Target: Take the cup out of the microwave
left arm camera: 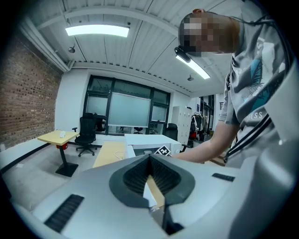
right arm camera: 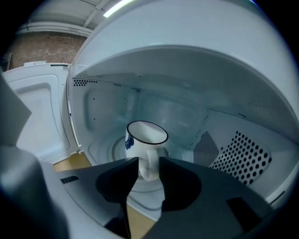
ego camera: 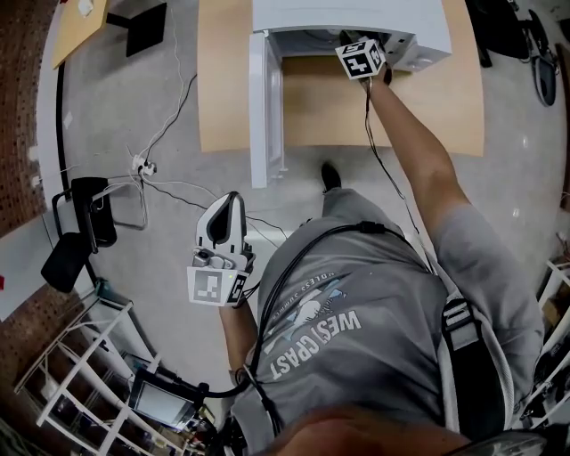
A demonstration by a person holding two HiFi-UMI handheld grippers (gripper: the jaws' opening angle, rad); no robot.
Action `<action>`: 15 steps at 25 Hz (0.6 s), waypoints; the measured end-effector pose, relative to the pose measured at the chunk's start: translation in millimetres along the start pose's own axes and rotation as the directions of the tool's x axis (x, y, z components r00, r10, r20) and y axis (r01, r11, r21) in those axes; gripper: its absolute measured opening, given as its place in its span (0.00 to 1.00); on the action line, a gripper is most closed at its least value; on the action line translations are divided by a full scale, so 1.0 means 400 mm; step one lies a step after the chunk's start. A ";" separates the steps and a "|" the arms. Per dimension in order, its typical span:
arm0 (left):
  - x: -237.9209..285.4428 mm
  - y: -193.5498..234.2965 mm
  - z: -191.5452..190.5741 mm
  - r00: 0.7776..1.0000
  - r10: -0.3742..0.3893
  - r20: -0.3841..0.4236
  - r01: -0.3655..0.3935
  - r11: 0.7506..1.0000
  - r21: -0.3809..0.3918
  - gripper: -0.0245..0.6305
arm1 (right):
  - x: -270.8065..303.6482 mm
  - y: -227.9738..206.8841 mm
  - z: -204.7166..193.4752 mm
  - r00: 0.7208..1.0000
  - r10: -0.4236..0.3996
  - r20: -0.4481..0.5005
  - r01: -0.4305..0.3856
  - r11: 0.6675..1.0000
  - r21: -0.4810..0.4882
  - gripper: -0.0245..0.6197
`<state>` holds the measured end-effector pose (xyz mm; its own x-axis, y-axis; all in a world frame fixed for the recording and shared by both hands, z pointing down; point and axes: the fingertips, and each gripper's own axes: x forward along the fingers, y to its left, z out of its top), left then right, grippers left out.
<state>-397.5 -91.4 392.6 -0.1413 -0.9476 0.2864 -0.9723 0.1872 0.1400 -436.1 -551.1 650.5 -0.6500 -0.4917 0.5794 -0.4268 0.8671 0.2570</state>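
In the right gripper view, at lower centre, the cup [right arm camera: 145,133] has its base hidden behind the right gripper [right arm camera: 148,160] jaws. In the head view the microwave [ego camera: 338,13] is cut off by the top edge, and its roof hides cup and jaws

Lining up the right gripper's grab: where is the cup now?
In the right gripper view the cup stands upright mid-floor inside the microwave, its handle toward the camera between the right gripper's open jaws.
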 end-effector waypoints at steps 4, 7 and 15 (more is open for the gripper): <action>0.000 -0.003 -0.007 1.000 0.003 -0.003 -0.003 1.000 -0.005 0.10 | 0.007 0.004 0.004 1.000 0.002 -0.006 -0.002 1.000 -0.014 0.23; -0.005 -0.004 -0.020 1.000 0.007 -0.009 -0.007 1.000 -0.012 0.10 | 0.008 0.009 0.002 1.000 0.013 0.007 -0.013 1.000 -0.013 0.23; -0.014 -0.004 -0.041 1.000 0.011 -0.023 -0.011 1.000 -0.029 0.10 | 0.045 0.013 0.011 0.999 0.036 0.035 -0.036 0.999 0.008 0.23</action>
<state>-392.2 -82.2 406.5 -0.1474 -0.9394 0.3095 -0.9648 0.2055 0.1642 -453.0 -556.0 658.8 -0.6865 -0.4625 0.5611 -0.4077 0.8837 0.2297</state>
